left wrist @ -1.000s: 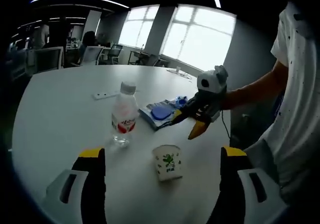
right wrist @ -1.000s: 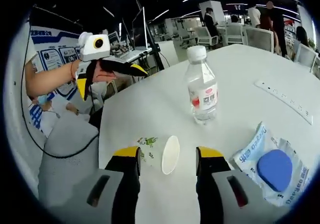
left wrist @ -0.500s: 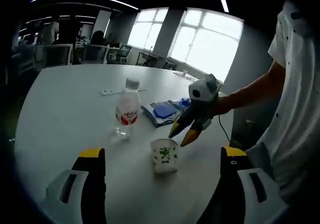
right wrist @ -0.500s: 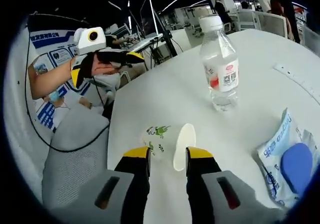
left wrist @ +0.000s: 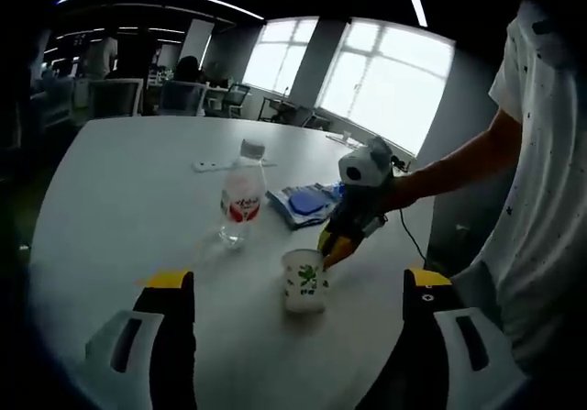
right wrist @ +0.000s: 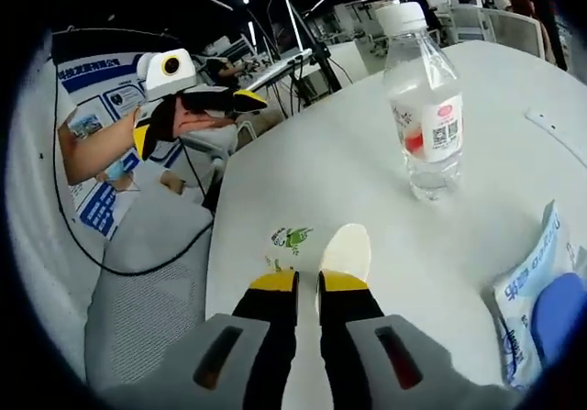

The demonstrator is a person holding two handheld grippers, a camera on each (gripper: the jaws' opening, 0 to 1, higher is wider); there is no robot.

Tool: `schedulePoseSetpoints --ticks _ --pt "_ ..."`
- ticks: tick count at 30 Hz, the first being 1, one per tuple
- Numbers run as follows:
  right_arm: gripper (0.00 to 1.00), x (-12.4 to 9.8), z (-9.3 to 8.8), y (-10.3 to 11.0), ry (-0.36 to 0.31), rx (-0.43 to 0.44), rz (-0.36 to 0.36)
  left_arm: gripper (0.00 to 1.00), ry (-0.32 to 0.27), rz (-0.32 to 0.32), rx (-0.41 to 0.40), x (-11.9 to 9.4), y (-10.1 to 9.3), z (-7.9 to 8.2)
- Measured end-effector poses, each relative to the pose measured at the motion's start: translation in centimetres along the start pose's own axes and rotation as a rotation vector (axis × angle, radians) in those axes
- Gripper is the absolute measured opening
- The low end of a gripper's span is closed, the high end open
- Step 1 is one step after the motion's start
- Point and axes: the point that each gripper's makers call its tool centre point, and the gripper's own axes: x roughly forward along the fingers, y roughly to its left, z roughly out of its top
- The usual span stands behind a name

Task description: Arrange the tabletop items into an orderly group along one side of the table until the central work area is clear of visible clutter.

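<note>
blue packet (right wrist: pixel 541 314) cut by view edge, bottle label (left wrist: pixel 241 205) unreadable

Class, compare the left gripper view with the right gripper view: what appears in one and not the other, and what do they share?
Left gripper view alone: bright windows behind the table, and the right tongs seen from outside, pinching the paper cup's rim.

Right gripper view alone: blue posters and the left tongs held open off the table.

Shared: the white table, the water bottle, the cup and the blue packet.
</note>
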Motion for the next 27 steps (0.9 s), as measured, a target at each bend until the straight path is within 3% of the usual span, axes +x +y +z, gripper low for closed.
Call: schedulePoseSetpoints --ticks 4,9,16,27 --pt "0.0 -0.6 0.3 1.3 0.014 -0.019 0.048 0.96 -0.001 -0.004 0.003 0.2 -0.1 0.2" --pt "0.0 -1.6 0.9 1.5 0.031 -0.048 0.048 0.96 -0.01 -0.012 0.007 0.7 -0.4 0.4" --pt "0.0 -3.8 1.9 1.0 0.074 -0.141 0.01 0.96 -0.018 -0.026 0.013 0.9 -0.8 0.6" --pt "0.0 -7.1 3.5 -1.7 0.18 -0.307 -0.103 0.95 -0.032 -0.026 0.011 0.6 -0.8 0.6"
